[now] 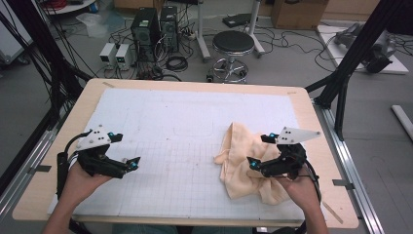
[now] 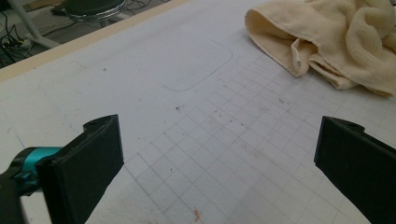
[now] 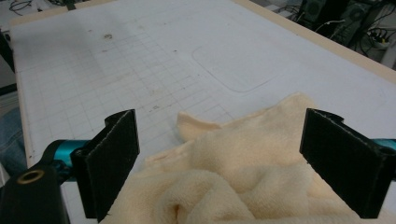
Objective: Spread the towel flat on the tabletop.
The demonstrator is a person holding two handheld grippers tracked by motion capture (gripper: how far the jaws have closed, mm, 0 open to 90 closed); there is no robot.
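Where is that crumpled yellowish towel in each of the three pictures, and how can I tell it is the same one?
High view: the towel lies right of centre on the white mat, under the right gripper.
Left gripper view: top right corner.
Right gripper view: bottom centre, between the open jaws.
Shared landmark: the rounded rectangle outline drawn on the mat beside the towel.

Each hand-held gripper point(image 1: 122, 151) point(image 1: 263, 150) is black — flat rectangular jaws, teal fittings, a pale three-cornered top plate, black cable.
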